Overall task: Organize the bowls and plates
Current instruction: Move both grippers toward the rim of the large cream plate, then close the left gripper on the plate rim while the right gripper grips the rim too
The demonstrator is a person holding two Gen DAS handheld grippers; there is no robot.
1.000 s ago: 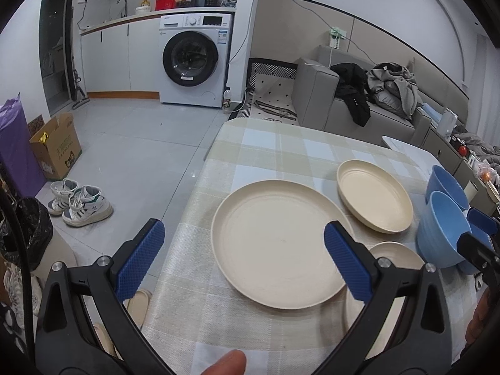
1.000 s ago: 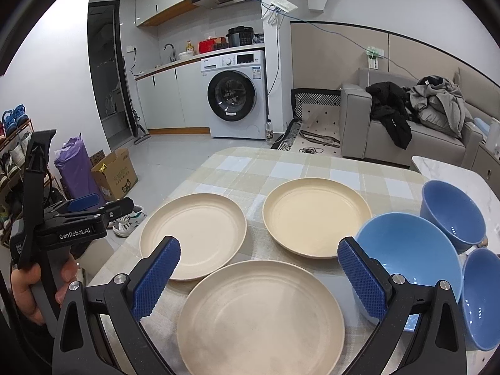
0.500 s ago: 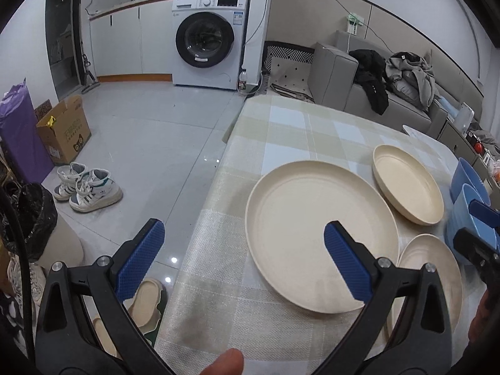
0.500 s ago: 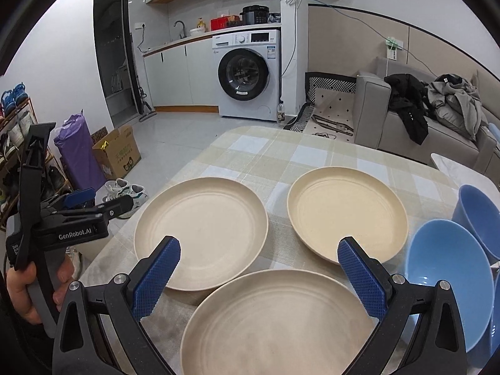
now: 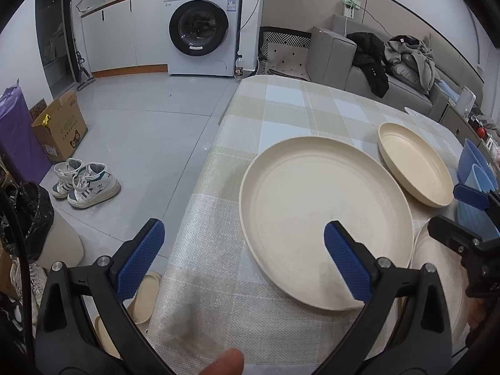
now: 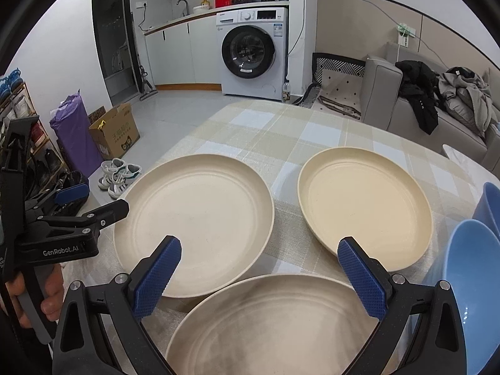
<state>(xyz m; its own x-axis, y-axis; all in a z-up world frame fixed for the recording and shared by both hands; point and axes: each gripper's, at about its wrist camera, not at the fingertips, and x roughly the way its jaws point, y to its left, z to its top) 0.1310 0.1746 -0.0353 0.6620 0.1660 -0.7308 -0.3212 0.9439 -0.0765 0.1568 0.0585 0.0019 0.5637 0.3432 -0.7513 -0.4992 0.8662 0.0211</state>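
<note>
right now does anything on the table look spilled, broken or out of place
Nothing stands out. Three cream plates lie flat and apart on the checked tablecloth; the blue bowls sit upright, with no spills or cracks visible.

3 cream plates [image 6: 193, 218] flat on checked table, 2 blue bowls [image 6: 472, 281] at right

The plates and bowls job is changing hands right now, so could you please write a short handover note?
Left gripper: open, empty, at the left plate's near rim.
Right gripper: open, empty, above the near plate.
Third plate lies farther back on the right; blue bowls sit at the right edge of the table.
Done: nothing stacked; the three plates lie separately.
Left: stack the plates, nest the bowls.
</note>
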